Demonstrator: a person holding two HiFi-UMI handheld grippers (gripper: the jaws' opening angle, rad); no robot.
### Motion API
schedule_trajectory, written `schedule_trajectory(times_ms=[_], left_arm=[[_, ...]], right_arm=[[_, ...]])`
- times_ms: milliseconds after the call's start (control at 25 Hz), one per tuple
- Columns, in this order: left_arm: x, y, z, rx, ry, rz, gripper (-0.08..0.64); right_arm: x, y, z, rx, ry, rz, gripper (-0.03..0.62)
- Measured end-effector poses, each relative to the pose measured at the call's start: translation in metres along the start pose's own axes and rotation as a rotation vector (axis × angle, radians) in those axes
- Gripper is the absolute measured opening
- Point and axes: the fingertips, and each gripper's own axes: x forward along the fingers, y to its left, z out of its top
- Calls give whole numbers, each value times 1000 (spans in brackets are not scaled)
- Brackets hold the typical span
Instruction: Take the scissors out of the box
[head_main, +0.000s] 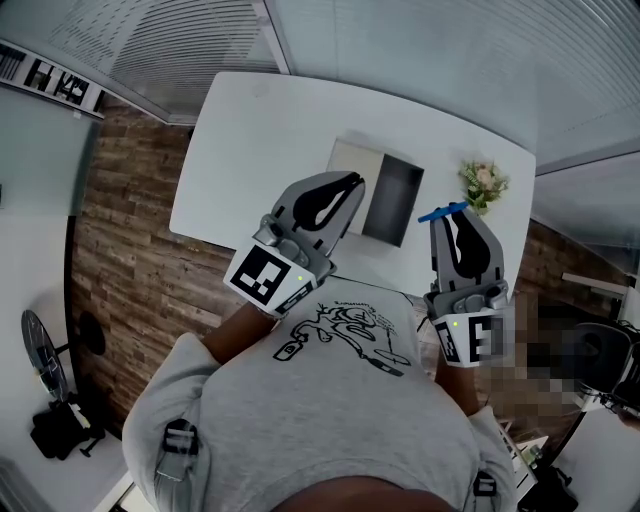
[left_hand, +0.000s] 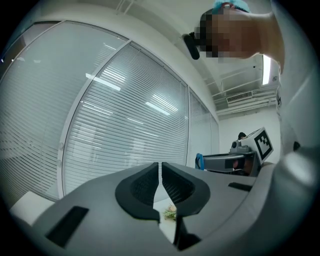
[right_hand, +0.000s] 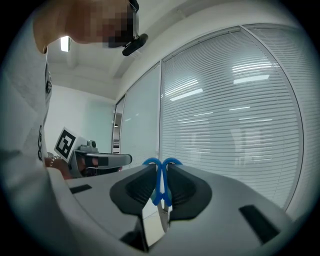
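Note:
The blue-handled scissors (right_hand: 161, 180) are clamped between the jaws of my right gripper (right_hand: 161, 176), handles up and blades pointing down. In the head view the blue handles (head_main: 442, 211) stick out at the tip of the right gripper (head_main: 452, 213), raised in front of the person's chest. The box (head_main: 378, 190) lies open on the white table (head_main: 250, 140), its grey lid to the left and dark inside to the right. My left gripper (head_main: 350, 183) is held up over the box's near left edge, jaws shut with nothing between them (left_hand: 160, 181).
A small pot of flowers (head_main: 483, 183) stands on the table right of the box. Wooden floor (head_main: 130, 270) lies to the left of the table. Window blinds (left_hand: 125, 125) fill the background of both gripper views.

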Motion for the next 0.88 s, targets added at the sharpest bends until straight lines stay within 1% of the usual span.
schedule_trajectory(times_ms=[520, 720, 880], left_arm=[[0, 1, 5, 10, -9, 5, 35], [3, 0, 1, 16, -6, 14, 35], [2, -1, 2, 20, -5, 7, 35]], right_arm=[[-2, -3, 4, 5, -6, -8, 75], [-3, -5, 2, 7, -6, -4, 75], [-2, -5, 3, 9, -4, -5, 75]])
